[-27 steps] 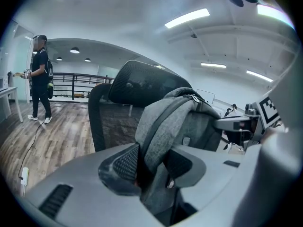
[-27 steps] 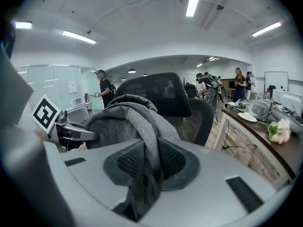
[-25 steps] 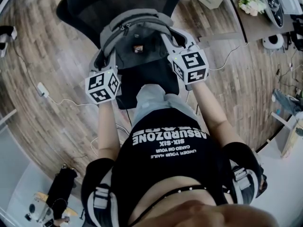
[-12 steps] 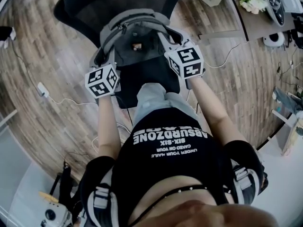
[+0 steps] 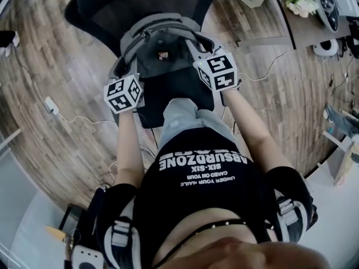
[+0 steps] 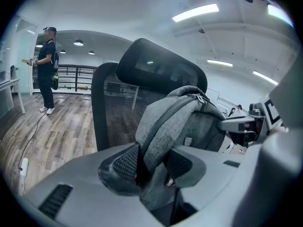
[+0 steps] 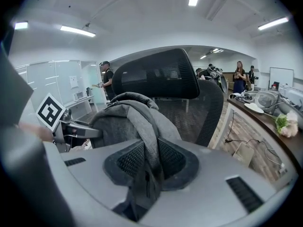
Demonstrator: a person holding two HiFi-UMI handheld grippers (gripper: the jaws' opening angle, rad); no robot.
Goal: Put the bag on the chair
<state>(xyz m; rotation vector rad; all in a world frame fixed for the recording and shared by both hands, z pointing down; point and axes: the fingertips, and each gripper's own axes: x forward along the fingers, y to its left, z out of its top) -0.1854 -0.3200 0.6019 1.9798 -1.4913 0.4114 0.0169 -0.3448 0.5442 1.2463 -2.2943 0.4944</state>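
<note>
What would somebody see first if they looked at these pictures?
A grey backpack sits right in the middle of the head view, in front of the backrest of a big black mesh chair. The left gripper and the right gripper each pinch a grey strap of it, one on each side.

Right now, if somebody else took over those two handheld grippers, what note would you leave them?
Left gripper: shut on a strap of the grey backpack.
Right gripper: shut on its other strap.
Backpack hangs upright over the seat of the office chair; seat contact unclear.
Done: bag is at the chair.
Left: set it down, open both grippers.
</note>
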